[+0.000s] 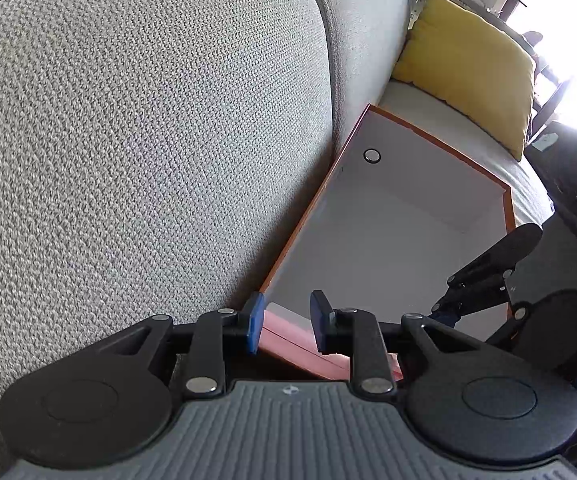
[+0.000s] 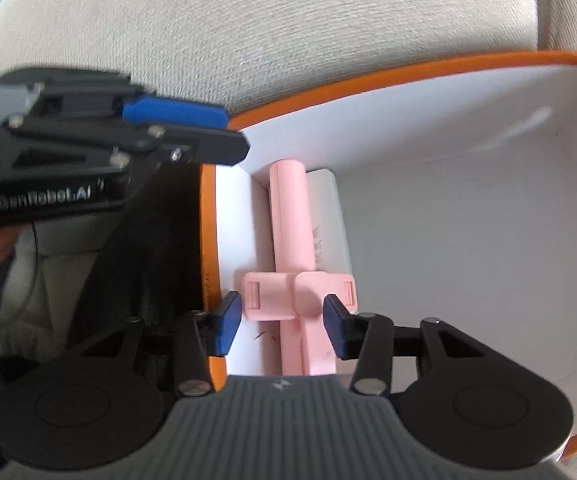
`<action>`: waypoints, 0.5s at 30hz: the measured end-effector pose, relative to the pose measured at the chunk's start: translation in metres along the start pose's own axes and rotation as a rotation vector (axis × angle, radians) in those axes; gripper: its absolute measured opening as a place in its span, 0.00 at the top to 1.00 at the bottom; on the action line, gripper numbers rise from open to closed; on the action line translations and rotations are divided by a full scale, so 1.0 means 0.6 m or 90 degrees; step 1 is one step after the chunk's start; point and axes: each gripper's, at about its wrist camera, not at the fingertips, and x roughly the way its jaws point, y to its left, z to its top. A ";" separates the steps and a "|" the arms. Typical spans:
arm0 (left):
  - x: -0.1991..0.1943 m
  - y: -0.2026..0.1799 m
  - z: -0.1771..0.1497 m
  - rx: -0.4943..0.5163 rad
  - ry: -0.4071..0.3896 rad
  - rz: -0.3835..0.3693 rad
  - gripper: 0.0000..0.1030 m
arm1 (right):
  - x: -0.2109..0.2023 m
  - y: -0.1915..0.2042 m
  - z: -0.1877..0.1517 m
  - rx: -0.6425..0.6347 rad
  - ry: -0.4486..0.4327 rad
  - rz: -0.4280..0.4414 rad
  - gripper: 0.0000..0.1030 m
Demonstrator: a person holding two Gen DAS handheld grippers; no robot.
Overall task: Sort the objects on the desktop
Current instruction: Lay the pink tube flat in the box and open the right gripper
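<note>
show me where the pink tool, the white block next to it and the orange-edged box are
pink tool (image 2: 290, 216): right wrist view, on its long round handle.
white block (image 2: 330, 216): right wrist view, on its top face.
orange-edged box (image 2: 368, 80): right wrist view, on its orange rim.

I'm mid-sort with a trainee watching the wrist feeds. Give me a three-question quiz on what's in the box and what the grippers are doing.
1. True or false: the orange-edged white cardboard box rests against a grey woven sofa cushion.
2. Multiple choice: the pink plastic cross-shaped tool lies (A) on the sofa seat, (B) inside the box by its wall, (C) on the yellow pillow.
3. Fill in: the right gripper has its jaws ____ on either side of the pink tool.

Key: 1 true. 2 B; it lies beside a white rectangular block. 3 open, as are those of the left gripper.
</note>
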 end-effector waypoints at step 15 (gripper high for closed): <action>-0.015 0.008 0.010 0.001 -0.003 0.003 0.73 | 0.008 0.051 -0.021 -0.092 -0.033 -0.101 0.73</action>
